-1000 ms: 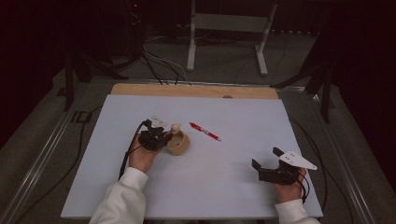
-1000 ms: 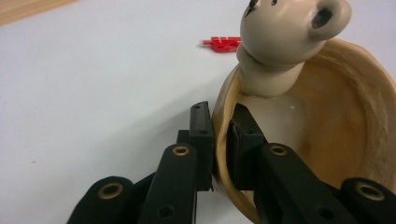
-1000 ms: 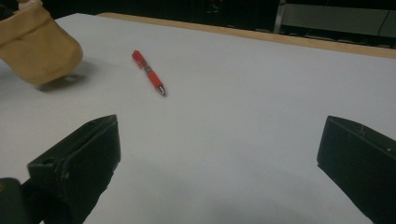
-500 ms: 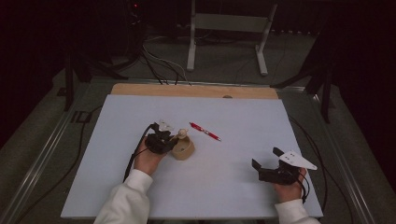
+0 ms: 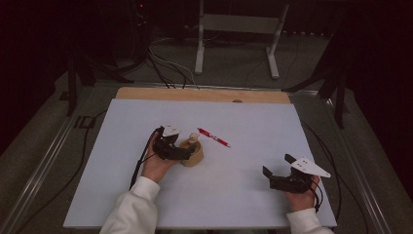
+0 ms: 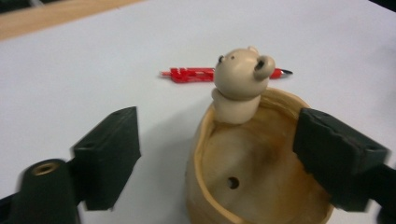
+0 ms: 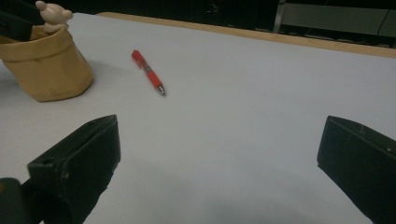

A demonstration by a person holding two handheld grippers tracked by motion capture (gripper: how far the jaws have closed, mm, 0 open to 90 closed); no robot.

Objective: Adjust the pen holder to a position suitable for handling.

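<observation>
A tan pot shaped like a paper bag (image 5: 191, 155) (image 6: 252, 186) stands left of centre on the white board, with a small beige bear figure (image 5: 193, 138) (image 6: 240, 84) on its far rim. My left gripper (image 5: 186, 153) (image 6: 219, 156) is at the pot's near side. Its jaws have just been opening and now stand wide: one is clear of the pot's outer wall, the other is over the opposite rim, and neither presses on it. A red pen (image 5: 214, 138) (image 6: 191, 73) (image 7: 148, 72) lies just beyond. My right gripper (image 5: 277, 165) (image 7: 219, 163) rests open at the front right with nothing between its fingers.
The white board (image 5: 253, 122) lies on a wooden table whose edge strip (image 5: 195, 94) shows at the back. Black cables (image 5: 141, 161) trail from the left gripper toward the front. Metal stand legs (image 5: 199, 44) and floor cables are behind the table.
The left gripper and the pot have shifted slightly right and toward me. The left jaws, closed before, now stand apart around the pot. The right hand has kept still.
</observation>
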